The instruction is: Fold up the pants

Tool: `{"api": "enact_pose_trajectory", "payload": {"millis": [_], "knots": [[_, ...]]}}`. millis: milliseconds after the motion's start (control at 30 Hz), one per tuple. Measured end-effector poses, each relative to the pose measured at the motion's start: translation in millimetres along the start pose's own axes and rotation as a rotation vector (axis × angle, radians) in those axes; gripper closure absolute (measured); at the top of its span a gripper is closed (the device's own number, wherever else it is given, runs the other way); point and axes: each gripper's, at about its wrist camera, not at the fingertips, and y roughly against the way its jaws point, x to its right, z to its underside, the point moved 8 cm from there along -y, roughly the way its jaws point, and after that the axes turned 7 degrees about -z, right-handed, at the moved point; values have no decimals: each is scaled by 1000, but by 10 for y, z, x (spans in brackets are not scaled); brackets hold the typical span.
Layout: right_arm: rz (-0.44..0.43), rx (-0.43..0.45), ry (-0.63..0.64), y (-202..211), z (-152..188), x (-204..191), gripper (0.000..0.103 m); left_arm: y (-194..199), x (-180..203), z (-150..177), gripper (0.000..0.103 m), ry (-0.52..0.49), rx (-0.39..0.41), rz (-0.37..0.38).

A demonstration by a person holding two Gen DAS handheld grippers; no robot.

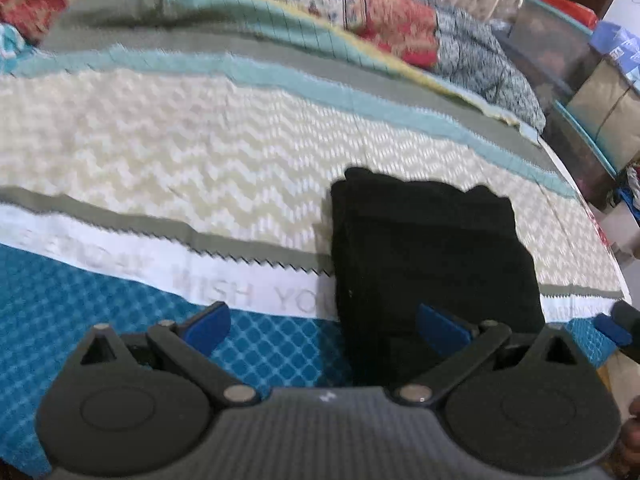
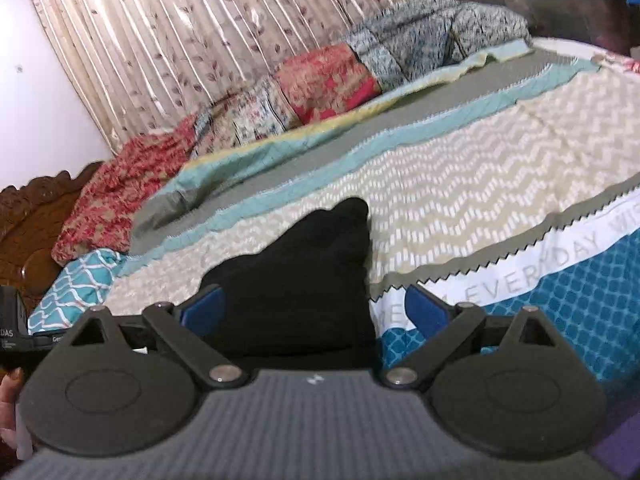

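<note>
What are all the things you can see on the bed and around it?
pants: one, black, folded, on the bedspread near its front edge
bedspread: one, cream zigzag with teal and grey bands, covers the bed
quilts: several, red floral and blue-grey, bunched along the far side
curtain: one, cream with leaves, behind the bed
left gripper: black, blue fingers, open, empty
right gripper: black, blue fingers, open, empty
</note>
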Motion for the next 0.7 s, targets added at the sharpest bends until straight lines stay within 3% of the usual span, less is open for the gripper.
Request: {"api": "enact_pose_trajectory", "payload": {"millis": [300, 400, 433, 500, 533, 567, 700], "knots": [[-43, -134, -71, -601, 81, 376, 5, -645, 128, 166, 0, 144, -163, 219], [-160, -209, -138, -895, 208, 302, 10, -761, 232, 101, 1, 153, -99, 264], [-203, -235, -167, -979, 262, 218, 23, -785, 284, 91, 1, 163, -105, 287], [-189, -240, -153, -1014, 266, 53, 36, -770, 385, 64, 26, 175, -117, 329], [-190, -232, -135, -979, 212, -38, 50, -735, 414, 29, 33, 165, -112, 322], [-205, -219, -107, -922, 121, -146, 55, -663, 449, -36, 43, 152, -101, 334], [-271, -92, 13, -800, -419, -468, 57, -363, 546, -533, 47, 126, 14, 412]]}}
